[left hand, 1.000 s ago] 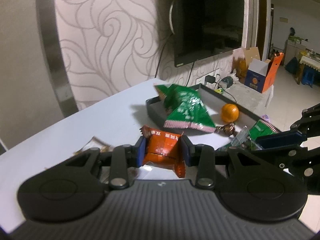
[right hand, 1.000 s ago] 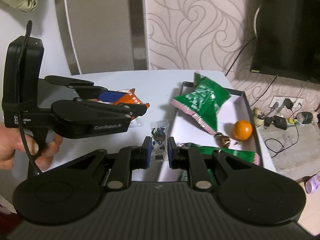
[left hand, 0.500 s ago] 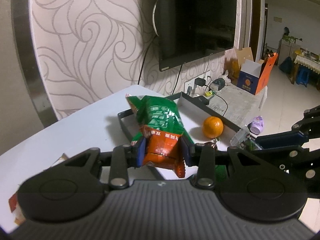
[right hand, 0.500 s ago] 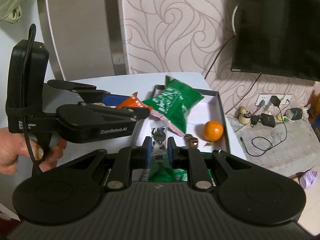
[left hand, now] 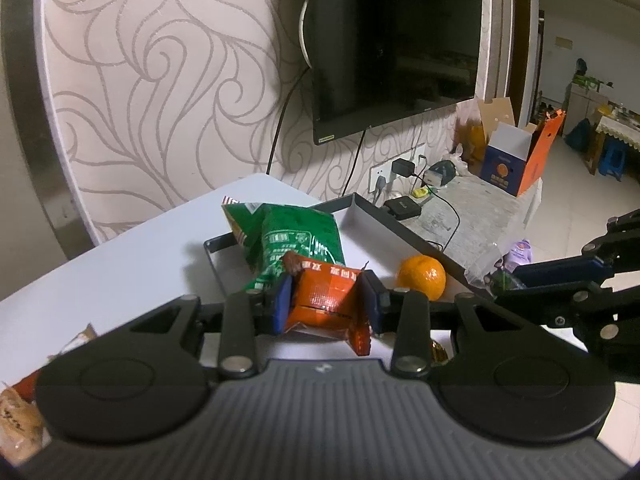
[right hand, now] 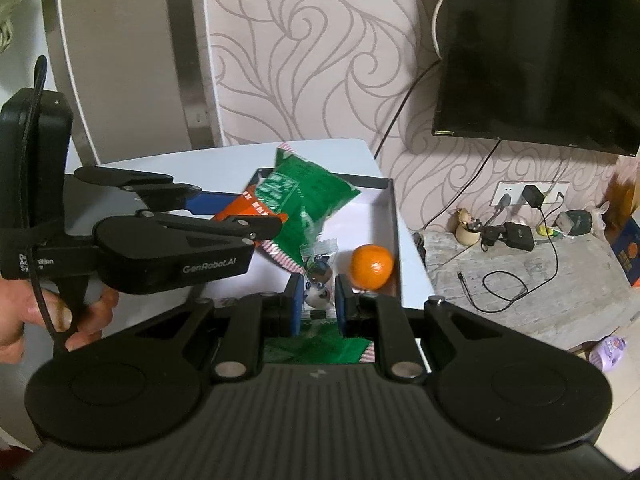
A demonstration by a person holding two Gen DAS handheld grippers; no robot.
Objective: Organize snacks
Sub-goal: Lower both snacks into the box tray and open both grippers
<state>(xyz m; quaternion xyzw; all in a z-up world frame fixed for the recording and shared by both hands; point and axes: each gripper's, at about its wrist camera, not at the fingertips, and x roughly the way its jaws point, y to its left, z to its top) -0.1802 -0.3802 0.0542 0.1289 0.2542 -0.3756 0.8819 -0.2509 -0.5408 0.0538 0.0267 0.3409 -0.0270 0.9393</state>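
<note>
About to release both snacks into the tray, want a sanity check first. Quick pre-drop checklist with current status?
1. Left gripper shut on orange packet: ok.
2. Right gripper shut on clear-wrapped candy: ok.
3. Both loads over the tray: candy ok; packet cannot tell.
4. Bare tray floor to drop onto, between green bag and tangerine: ok.
5. Grippers apart from each other: ok.
6. Green bag fully inside tray: not ok, its top overhangs the far rim.
</note>
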